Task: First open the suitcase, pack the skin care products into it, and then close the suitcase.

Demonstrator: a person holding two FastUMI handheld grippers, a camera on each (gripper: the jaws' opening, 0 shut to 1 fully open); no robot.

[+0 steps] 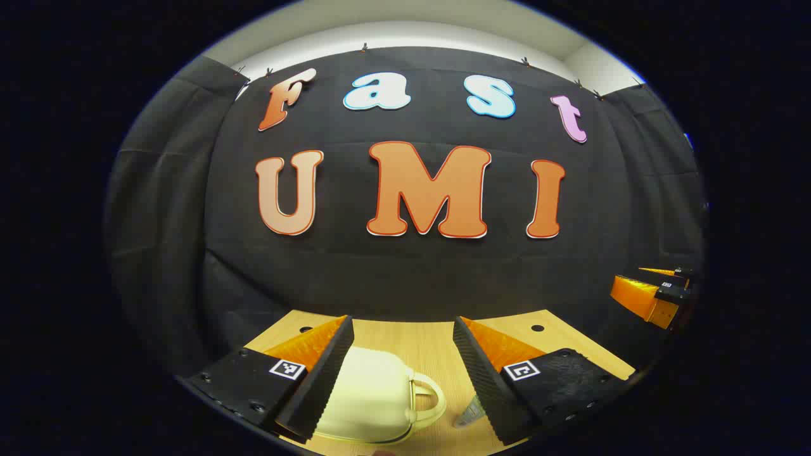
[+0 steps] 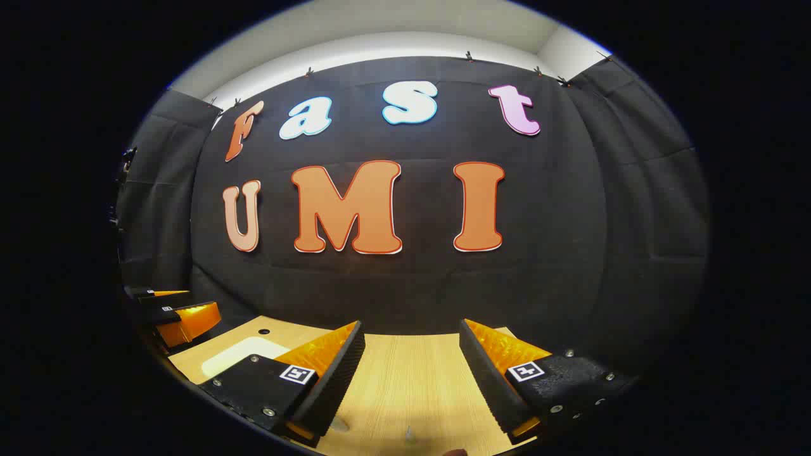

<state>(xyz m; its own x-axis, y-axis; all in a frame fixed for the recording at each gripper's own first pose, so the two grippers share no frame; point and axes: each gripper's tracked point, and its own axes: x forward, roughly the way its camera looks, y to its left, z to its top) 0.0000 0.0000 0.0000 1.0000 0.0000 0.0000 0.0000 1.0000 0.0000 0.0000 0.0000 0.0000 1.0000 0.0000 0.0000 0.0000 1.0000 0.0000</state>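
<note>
A small cream suitcase (image 1: 374, 396) with a loop handle on its right side lies closed on the wooden table (image 1: 424, 348). It sits just below and between the fingers of my left gripper (image 1: 402, 323), which is open and hovers above it. A small greyish item (image 1: 472, 415) pokes out beside the right finger; what it is I cannot tell. My right gripper (image 2: 411, 324) is open over bare table, empty. The suitcase (image 2: 244, 354) lies to its left, past the left gripper (image 2: 203, 299). In the left gripper view, the right gripper (image 1: 630, 275) hangs at the far right.
The black cloth wall rises right behind the table's far edge (image 1: 418, 313). Small round holes (image 1: 537, 328) mark the tabletop near its back corners. A tiny pale object (image 2: 408, 434) sits at the bottom of the right gripper view.
</note>
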